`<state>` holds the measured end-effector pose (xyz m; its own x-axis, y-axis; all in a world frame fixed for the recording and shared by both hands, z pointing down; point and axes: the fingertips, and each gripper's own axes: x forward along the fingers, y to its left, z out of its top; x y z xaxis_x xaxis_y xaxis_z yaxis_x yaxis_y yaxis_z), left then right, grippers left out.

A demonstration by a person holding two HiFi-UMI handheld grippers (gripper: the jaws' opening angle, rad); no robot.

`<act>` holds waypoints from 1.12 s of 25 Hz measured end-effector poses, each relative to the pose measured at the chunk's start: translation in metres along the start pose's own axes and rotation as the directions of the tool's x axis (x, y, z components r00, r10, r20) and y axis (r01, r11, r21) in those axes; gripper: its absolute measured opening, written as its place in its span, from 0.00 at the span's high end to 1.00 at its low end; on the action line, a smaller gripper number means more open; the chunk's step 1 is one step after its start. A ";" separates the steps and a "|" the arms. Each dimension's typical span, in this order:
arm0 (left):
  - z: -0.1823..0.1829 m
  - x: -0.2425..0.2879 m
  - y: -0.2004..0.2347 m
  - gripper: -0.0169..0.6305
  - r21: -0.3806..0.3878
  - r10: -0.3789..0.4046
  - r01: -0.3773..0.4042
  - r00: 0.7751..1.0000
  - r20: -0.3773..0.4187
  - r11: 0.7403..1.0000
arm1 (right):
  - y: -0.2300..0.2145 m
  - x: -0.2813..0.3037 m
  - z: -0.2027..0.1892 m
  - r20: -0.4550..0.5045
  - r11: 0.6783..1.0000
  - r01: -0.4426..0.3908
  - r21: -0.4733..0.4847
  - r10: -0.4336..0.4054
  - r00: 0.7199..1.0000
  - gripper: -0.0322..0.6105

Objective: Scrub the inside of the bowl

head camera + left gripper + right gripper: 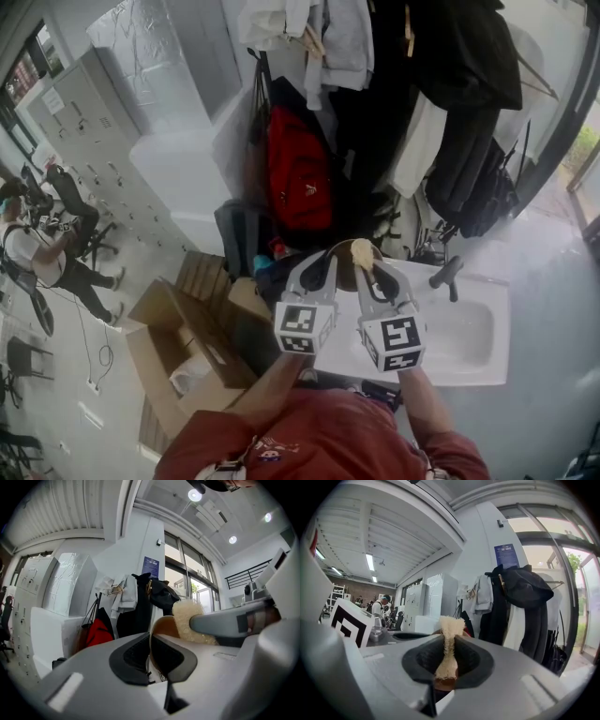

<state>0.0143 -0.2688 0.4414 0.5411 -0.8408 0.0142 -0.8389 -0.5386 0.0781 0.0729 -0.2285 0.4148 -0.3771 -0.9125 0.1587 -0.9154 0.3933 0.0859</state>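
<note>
The left gripper point(151, 645) has its fingers clamped on the rim of a round brown wooden bowl point(164, 625), held up beside the white ceramic sink point(473, 333). The right gripper point(447, 662) has its fingers pinched shut on a beige fibrous scrubbing sponge point(450, 637), which sits at the bowl's opening.

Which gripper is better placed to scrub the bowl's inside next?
Right. The right gripper is shut on the sponge, close by the bowl; the left gripper clamps the bowl's rim, steadying it.
</note>
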 end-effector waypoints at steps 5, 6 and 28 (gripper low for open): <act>-0.031 0.002 0.005 0.94 -0.005 0.011 -0.011 0.997 -0.076 1.000 | -0.004 -0.005 0.008 0.023 1.000 0.009 0.008 -0.009 1.000 0.87; -0.038 0.001 0.005 0.94 -0.019 0.008 -0.010 0.996 -0.094 1.000 | -0.004 -0.006 0.009 0.025 1.000 0.012 0.009 -0.012 1.000 0.87; -0.228 -0.018 0.020 0.94 -0.235 0.018 -0.150 0.873 -0.487 0.960 | -0.019 -0.003 -0.030 -0.047 0.997 0.068 0.048 -0.066 0.997 0.87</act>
<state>0.0008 -0.2522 0.6696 0.4860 -0.7176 0.4989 -0.8734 -0.3780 0.3071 0.0958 -0.2300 0.4424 -0.3090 -0.9301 0.1984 -0.9446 0.3244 0.0495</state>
